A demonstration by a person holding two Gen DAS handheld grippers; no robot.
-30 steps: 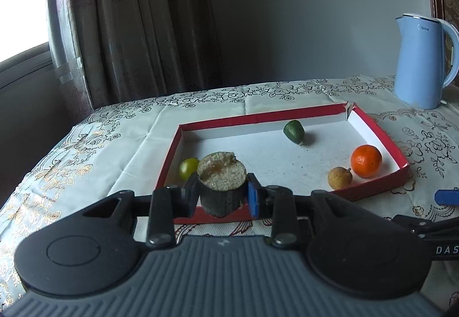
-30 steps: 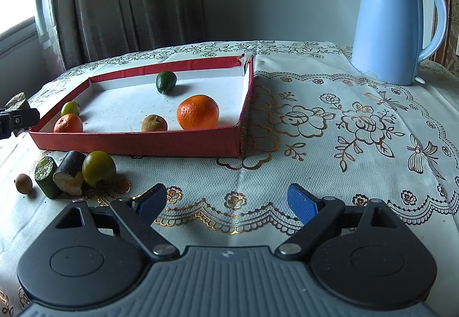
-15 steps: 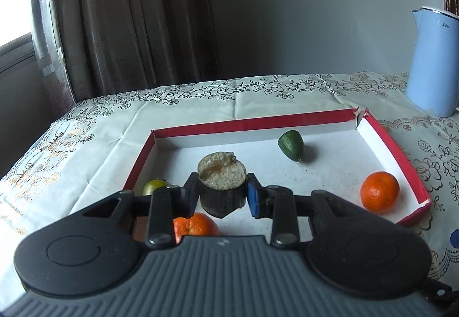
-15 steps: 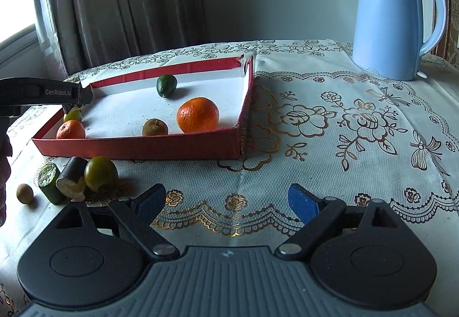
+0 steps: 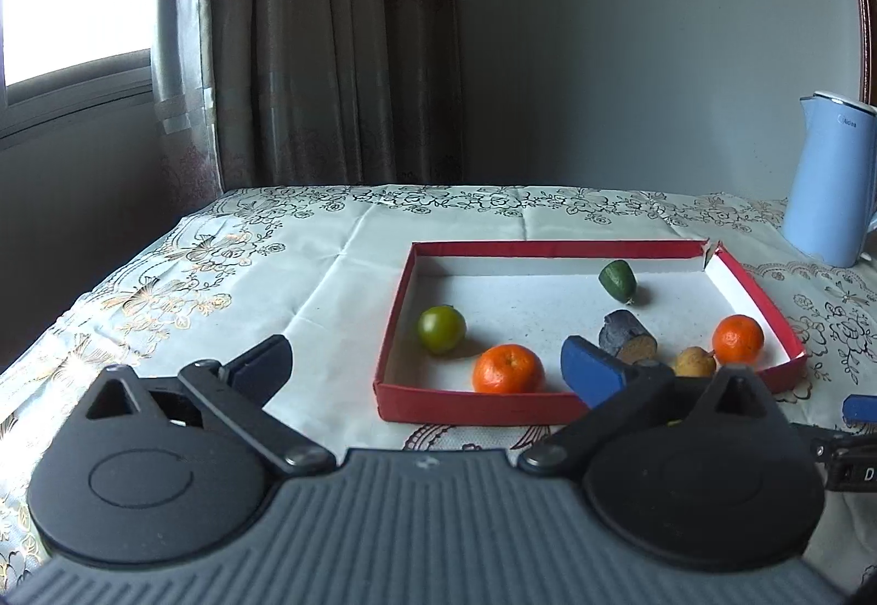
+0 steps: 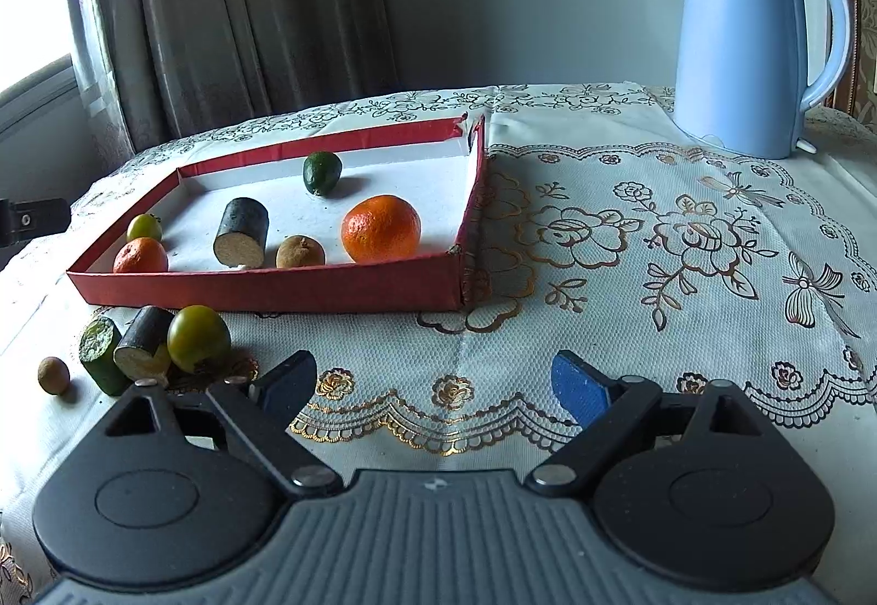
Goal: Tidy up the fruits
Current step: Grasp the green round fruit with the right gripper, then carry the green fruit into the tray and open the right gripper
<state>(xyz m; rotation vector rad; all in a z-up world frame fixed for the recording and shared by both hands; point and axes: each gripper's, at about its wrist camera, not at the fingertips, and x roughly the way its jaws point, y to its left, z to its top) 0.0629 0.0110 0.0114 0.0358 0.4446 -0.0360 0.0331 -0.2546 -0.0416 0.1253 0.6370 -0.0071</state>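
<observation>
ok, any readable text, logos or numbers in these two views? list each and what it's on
"Midea": grey brand mark near the top of the blue kettle; small and soft in the left wrist view, clearer in the right wrist view.
"D": single white letter on the right gripper's dark body at the right edge of the left wrist view; the rest is cut off.
Small emblems on each gripper housing: too small to read.
Nothing readable on the red tray or tablecloth.

Two orange tangerines (image 6: 380, 228) (image 6: 140, 256), two round yellow-green fruits (image 6: 198, 338) (image 6: 144, 227), three dark cut cane cylinders (image 6: 243, 232) (image 6: 142, 343) (image 6: 102, 348), two small brown longans (image 6: 300, 252) (image 6: 53, 375), one dark green oval fruit (image 6: 322, 172), one red-walled cardboard tray (image 6: 274, 286), one pale blue electric kettle (image 6: 751, 40).
</observation>
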